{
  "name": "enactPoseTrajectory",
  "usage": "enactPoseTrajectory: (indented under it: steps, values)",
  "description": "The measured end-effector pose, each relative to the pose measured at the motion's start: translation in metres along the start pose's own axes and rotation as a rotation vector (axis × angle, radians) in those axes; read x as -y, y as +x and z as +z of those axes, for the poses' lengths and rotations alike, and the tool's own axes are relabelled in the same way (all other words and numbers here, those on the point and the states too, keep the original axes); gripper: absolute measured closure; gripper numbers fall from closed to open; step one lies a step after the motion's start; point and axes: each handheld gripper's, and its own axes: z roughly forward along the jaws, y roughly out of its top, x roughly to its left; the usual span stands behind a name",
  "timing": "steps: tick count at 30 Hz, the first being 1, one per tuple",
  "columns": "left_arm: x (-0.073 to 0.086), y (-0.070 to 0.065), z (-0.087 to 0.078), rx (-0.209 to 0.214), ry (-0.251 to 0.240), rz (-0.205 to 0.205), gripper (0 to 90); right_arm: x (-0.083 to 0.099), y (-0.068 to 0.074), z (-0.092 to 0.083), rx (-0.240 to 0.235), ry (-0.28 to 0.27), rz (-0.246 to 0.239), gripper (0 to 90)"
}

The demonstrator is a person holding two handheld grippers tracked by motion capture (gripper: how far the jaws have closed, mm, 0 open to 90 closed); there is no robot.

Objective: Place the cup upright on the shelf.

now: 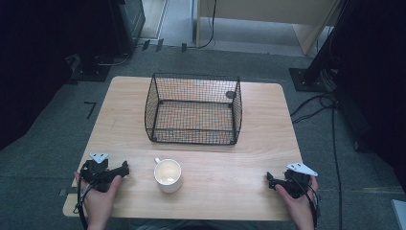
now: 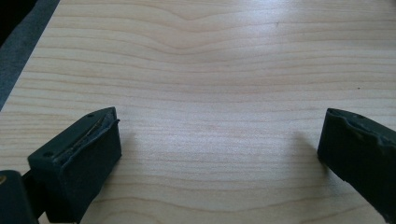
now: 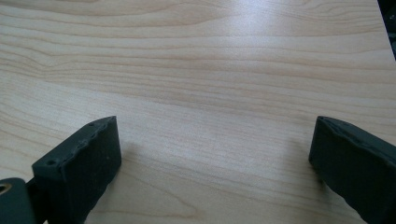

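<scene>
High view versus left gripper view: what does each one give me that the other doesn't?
The high view alone shows the cup standing near the front edge, the wire basket behind it, both hands, and the right tool resting at the right. The left gripper view alone shows the left tool's two jaws close up, spread wide with bare wood between them. Both show the table and the left tool, which lies left of the cup and apart from it.
</scene>
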Motion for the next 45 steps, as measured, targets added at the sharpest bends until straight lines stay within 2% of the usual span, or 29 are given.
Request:
enactPoseTrajectory:
  steps: [5,7,9,13,17,24,25,26,33,35,36,39,45]
  values:
    - [-0.001,-0.001,0.000,0.000,0.001,-0.001,0.0,0.000,-0.001,0.000,-0.013,0.001,-0.012,1.9]
    - [-0.001,-0.001,0.001,0.000,0.000,-0.001,0.0,0.000,0.002,-0.001,0.003,-0.005,-0.024,2.3]
    - [0.000,-0.001,0.001,0.000,0.000,-0.001,0.0,-0.002,0.004,-0.004,-0.009,0.005,-0.031,4.7]
    - [0.000,-0.001,0.001,0.003,0.000,0.003,0.0,-0.012,0.007,-0.010,-0.034,-0.026,-0.005,6.5]
    - [0.000,-0.002,0.000,0.004,0.000,0.004,0.0,-0.024,0.016,-0.016,-0.046,-0.056,-0.010,6.9]
    - [0.000,-0.002,0.000,0.004,0.000,0.005,0.0,-0.047,0.048,-0.018,-0.103,-0.070,-0.091,7.0]
    - [0.000,-0.002,0.000,0.004,0.000,0.005,0.0,-0.047,0.048,-0.018,-0.103,-0.070,-0.091,7.0]
    - [0.000,-0.002,0.000,0.004,0.000,0.005,0.0,-0.053,0.058,-0.019,-0.118,-0.079,-0.108,6.9]
    - [0.000,-0.003,0.000,-0.002,0.000,-0.002,0.0,-0.070,0.092,-0.020,-0.187,-0.080,-0.171,5.7]
    - [0.000,-0.003,0.000,-0.002,0.001,-0.001,0.0,-0.071,0.097,-0.020,-0.195,-0.080,-0.178,5.7]
    - [0.000,-0.003,0.000,-0.002,0.001,-0.001,0.0,-0.074,0.105,-0.020,-0.209,-0.083,-0.192,5.7]
    - [0.000,-0.003,0.000,-0.001,0.000,-0.001,0.0,-0.077,0.114,-0.020,-0.225,-0.090,-0.208,5.7]
    - [0.000,-0.003,0.000,-0.001,0.000,-0.001,0.0,-0.083,0.127,-0.021,-0.254,-0.106,-0.205,5.7]
